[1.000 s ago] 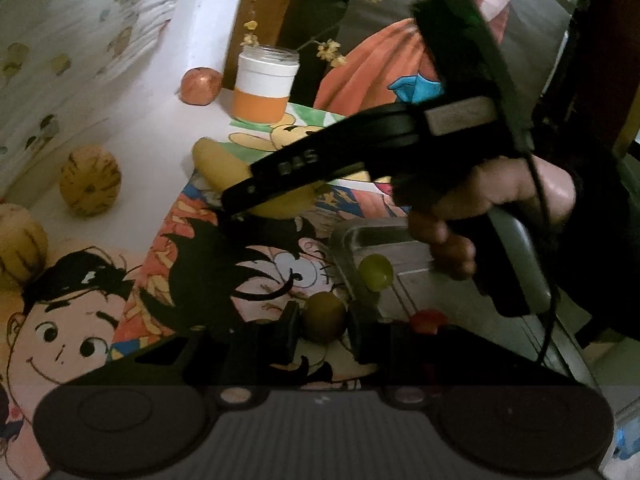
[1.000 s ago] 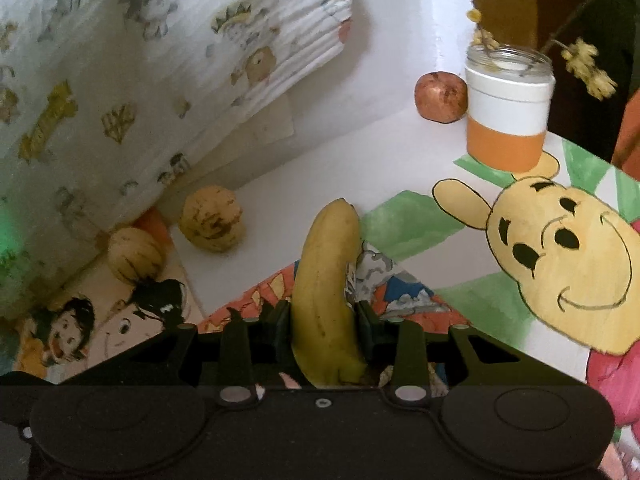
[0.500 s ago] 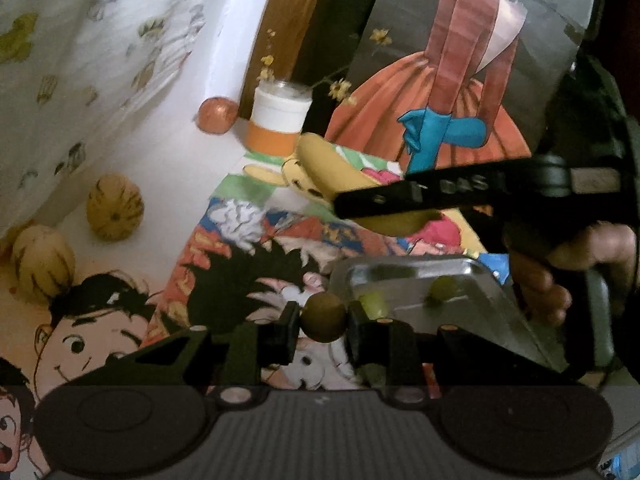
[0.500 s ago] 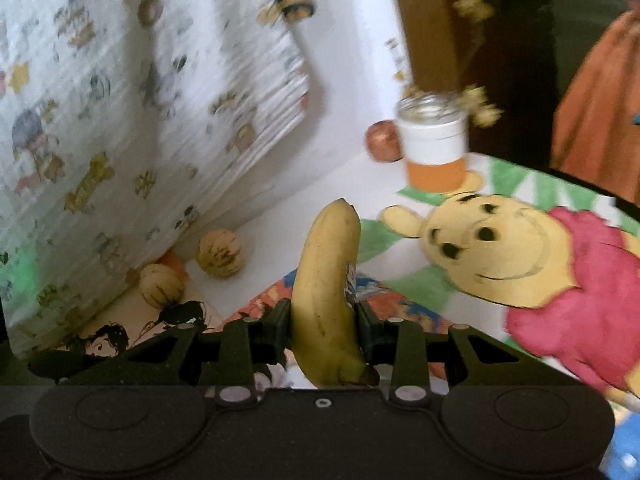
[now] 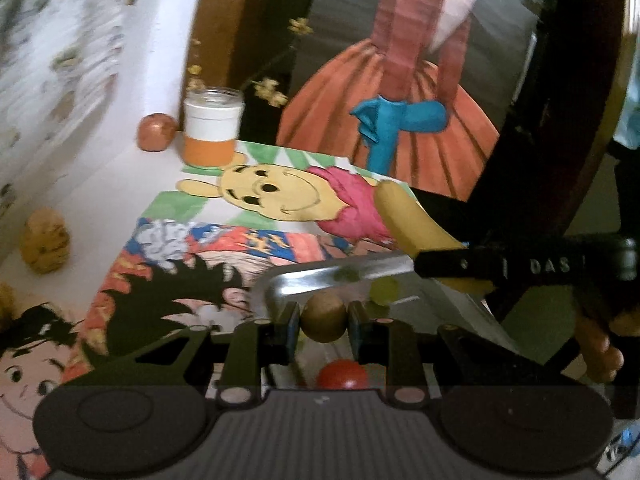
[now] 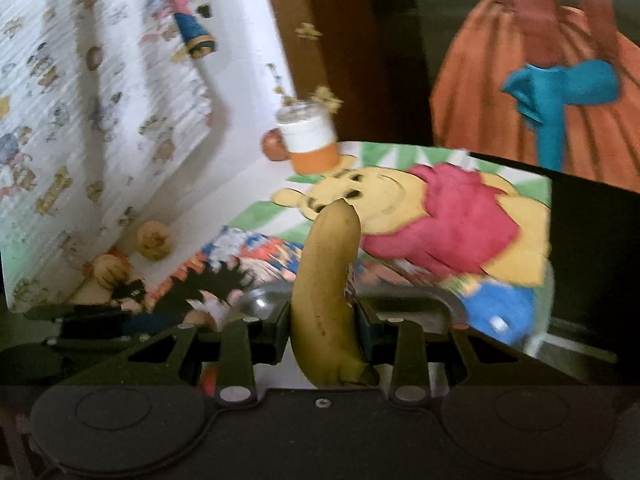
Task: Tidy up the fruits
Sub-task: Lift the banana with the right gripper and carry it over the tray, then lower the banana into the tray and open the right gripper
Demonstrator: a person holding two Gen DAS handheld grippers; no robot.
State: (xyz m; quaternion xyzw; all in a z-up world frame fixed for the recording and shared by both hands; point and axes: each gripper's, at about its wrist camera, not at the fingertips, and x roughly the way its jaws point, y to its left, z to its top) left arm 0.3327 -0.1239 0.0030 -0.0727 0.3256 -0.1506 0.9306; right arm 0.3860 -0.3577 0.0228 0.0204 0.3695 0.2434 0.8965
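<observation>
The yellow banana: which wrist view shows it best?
The right wrist view. There the yellow banana stands lengthwise between the right gripper jaws, which clamp its lower half, tip to stem end showing. The left wrist view shows only its blurred upper part, the rest hidden behind that gripper's black finger.

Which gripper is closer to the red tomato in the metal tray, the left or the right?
Left. The left gripper, shut on a brown round fruit, hangs just above the red tomato in the metal tray. The right gripper, holding the banana, is over the tray's far side.
</observation>
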